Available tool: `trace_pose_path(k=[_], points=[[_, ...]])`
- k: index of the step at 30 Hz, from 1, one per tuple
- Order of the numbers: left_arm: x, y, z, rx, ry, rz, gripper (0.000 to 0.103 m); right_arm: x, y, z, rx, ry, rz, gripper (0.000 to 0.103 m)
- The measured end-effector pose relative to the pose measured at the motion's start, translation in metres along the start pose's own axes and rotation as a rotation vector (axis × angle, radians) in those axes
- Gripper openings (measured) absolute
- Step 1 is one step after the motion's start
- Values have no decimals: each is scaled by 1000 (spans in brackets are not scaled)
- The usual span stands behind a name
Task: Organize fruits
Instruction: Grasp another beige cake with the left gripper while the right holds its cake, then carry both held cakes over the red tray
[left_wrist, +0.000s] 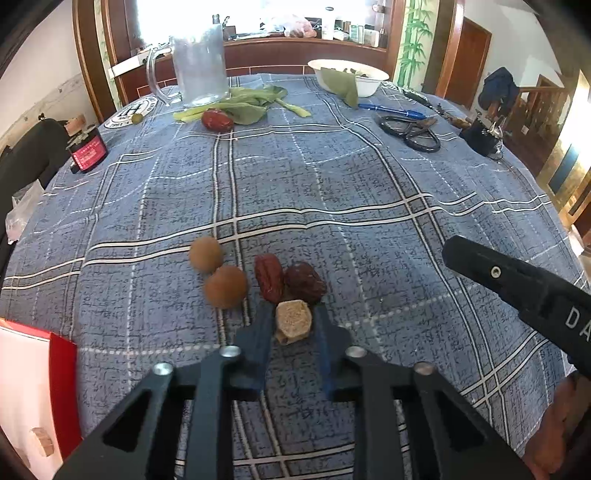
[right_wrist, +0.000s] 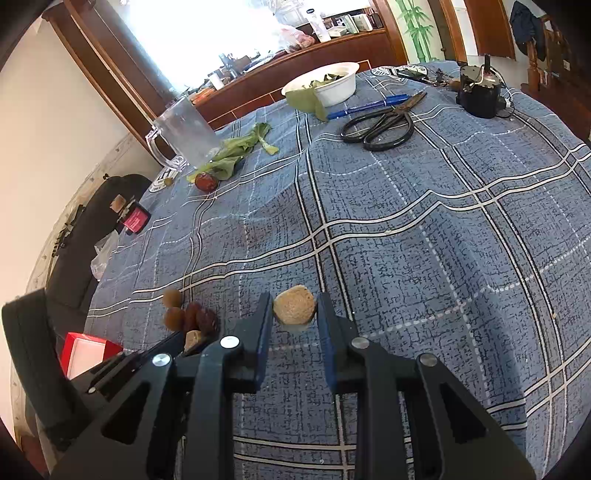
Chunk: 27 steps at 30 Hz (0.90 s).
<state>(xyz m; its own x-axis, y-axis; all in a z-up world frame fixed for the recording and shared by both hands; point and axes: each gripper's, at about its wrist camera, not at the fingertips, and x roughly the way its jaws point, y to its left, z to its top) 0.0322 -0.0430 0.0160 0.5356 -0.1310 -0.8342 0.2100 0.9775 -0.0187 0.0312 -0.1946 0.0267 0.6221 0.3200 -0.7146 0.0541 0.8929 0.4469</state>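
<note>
- The left tongs (left_wrist: 293, 325) pinch a tan, blocky fruit piece (left_wrist: 293, 320) low over the cloth (left_wrist: 332, 184), right against the small pile: two red dates (left_wrist: 288, 282) just beyond it and two round brown fruits (left_wrist: 218, 273) to their left. A push forward could knock the dates apart or roll the round ones away.
- The right tongs (right_wrist: 294, 312) are pressed onto a second tan fruit (right_wrist: 294, 303), well apart from the pile and near the cloth. The grip looks to sit near the fingertips, so a quick swing could let it slip and drop.
- Both tongs work close together; the right one's finger shows at the edge of the left view. Heading for the pile at once, they could collide.
- A lone date (left_wrist: 217, 120) lies far off by the greens (left_wrist: 251, 105) and glass mug (left_wrist: 197, 70); reaching for it risks tipping the mug.
- The cloth lies wrinkled on the surface, so round fruit may not stay put.
</note>
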Motion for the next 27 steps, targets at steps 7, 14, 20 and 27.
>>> trace_pose_path(k=[7,14,20,27], points=[[-24,0,-15,-2,-33,-1,19,-1,2,0,-4,-6,9,26],[-83,18,-45,-22,-117,-6,19,-4,7,-3,-22,-18,36,26],[-124,56,-71,-94,-182,48,19,-8,23,-8,-93,-49,59,26],[-145,88,-87,-139,-213,67,19,-16,47,-22,-209,-100,84,26]])
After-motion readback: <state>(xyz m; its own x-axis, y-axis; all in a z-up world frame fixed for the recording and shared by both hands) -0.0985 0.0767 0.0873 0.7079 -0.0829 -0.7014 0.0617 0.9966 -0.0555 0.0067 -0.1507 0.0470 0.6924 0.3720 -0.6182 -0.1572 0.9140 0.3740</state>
